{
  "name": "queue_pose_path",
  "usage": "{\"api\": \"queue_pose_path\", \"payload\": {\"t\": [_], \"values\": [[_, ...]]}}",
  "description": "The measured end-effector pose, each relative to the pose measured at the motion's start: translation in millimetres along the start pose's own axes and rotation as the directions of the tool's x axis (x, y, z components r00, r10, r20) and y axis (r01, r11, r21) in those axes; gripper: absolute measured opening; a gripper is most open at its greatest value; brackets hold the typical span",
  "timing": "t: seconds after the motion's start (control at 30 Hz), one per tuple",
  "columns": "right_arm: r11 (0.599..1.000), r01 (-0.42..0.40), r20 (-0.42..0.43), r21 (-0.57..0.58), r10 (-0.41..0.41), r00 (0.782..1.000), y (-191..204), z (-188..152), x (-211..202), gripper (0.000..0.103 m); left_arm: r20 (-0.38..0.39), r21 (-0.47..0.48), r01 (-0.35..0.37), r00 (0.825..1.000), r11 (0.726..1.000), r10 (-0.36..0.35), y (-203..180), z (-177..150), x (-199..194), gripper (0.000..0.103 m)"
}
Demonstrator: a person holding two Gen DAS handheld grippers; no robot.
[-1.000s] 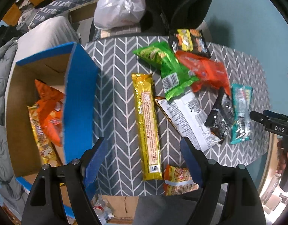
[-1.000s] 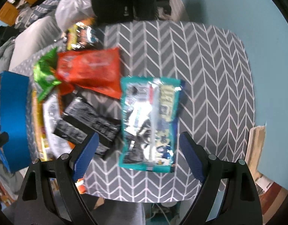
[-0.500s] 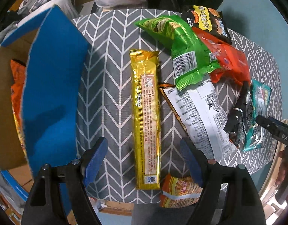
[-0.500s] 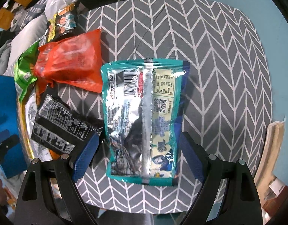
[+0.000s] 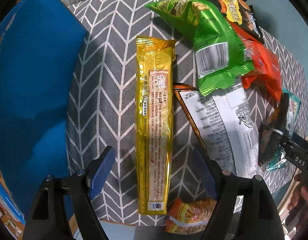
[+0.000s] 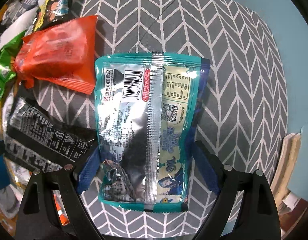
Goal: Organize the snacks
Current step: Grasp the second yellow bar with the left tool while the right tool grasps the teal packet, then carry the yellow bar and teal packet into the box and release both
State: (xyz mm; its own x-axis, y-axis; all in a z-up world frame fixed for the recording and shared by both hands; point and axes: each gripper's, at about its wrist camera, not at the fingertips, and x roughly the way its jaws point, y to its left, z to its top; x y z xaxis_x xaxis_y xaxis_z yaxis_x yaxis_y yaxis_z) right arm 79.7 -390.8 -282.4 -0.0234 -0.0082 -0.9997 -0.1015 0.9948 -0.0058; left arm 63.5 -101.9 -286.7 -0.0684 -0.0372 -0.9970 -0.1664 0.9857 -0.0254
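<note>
A long gold snack packet point(image 5: 154, 120) lies lengthwise on the grey chevron table point(image 5: 106, 64). My left gripper point(image 5: 154, 158) hangs open just above its lower half, one blue finger on each side, not touching. In the right wrist view a teal and silver pouch point(image 6: 146, 100) lies back side up. My right gripper point(image 6: 146, 158) straddles its lower half. Its jaws are opening, and the blue fingers point(image 6: 88, 172) sit right at the pouch's edges without squeezing it. The right gripper's black body point(image 5: 298, 156) shows at the right edge of the left wrist view.
A blue-flapped cardboard box point(image 5: 33, 80) stands left of the gold packet. A green bag point(image 5: 212, 46), an orange-red bag point(image 6: 57, 56), a white-backed packet point(image 5: 224, 124), a black packet point(image 6: 39, 132) and a small orange packet point(image 5: 190, 216) crowd the table. Light blue floor surrounds it.
Both grippers have sunk toward the table. The gold packet and the teal pouch now fill more of their views, each between the fingers. The box interior has slid out of sight.
</note>
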Motion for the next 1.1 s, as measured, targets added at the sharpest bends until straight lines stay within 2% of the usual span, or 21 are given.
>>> {"api": "queue_pose_path", "payload": {"t": [0.13, 0.17, 0.2, 0.3, 0.37, 0.4, 0.63, 0.77, 1.1], "values": [[1.000, 0.008, 0.005, -0.008, -0.008, 1.000, 26.2, -2.4, 2.0, 0.088, -0.008, -0.001, -0.008, 1.000, 1.000, 0.008, 0.0, 3.3, 13.3, 0.081], [1.000, 0.004, 0.011, -0.014, -0.004, 1.000, 28.0, -2.8, 2.8, 0.088, -0.024, -0.001, -0.023, 0.999, 1.000, 0.022, -0.1, 3.8, 16.4, 0.078], [1.000, 0.002, 0.015, -0.017, -0.002, 1.000, 30.1, -4.4, 4.1, 0.088, -0.030, 0.005, -0.031, 0.999, 1.000, 0.031, -1.0, 4.5, 20.8, 0.068], [1.000, -0.003, 0.026, -0.012, 0.003, 1.000, 24.9, -9.4, -0.5, 0.082, -0.024, 0.017, -0.032, 0.999, 0.999, 0.032, 0.6, 2.2, 25.4, 0.053], [1.000, -0.005, 0.034, 0.001, 0.005, 0.999, 20.2, -14.2, -5.1, 0.067, -0.013, 0.018, -0.020, 1.000, 1.000, 0.020, 4.6, -2.5, 25.5, 0.043], [1.000, -0.008, 0.038, 0.007, 0.008, 0.999, 17.1, -16.4, -7.8, 0.064, -0.011, 0.020, -0.011, 1.000, 1.000, 0.011, 5.3, -4.9, 25.4, 0.035], [0.997, -0.069, 0.034, 0.023, 0.068, 0.997, 10.8, -25.4, -10.1, 0.063, -0.005, 0.030, -0.002, 1.000, 1.000, 0.002, 11.4, -12.1, 21.4, 0.033], [0.996, -0.083, 0.051, 0.040, 0.081, 0.995, 4.0, -28.8, -30.1, 0.063, 0.010, 0.024, 0.004, 1.000, 1.000, -0.005, 19.2, -16.6, 15.5, 0.029], [0.995, -0.097, 0.105, -0.015, 0.098, 0.990, 1.5, -34.3, -78.5, 0.063, 0.056, 0.029, 0.046, 0.997, 0.998, -0.048, 33.5, -28.4, -14.1, 0.029]]}}
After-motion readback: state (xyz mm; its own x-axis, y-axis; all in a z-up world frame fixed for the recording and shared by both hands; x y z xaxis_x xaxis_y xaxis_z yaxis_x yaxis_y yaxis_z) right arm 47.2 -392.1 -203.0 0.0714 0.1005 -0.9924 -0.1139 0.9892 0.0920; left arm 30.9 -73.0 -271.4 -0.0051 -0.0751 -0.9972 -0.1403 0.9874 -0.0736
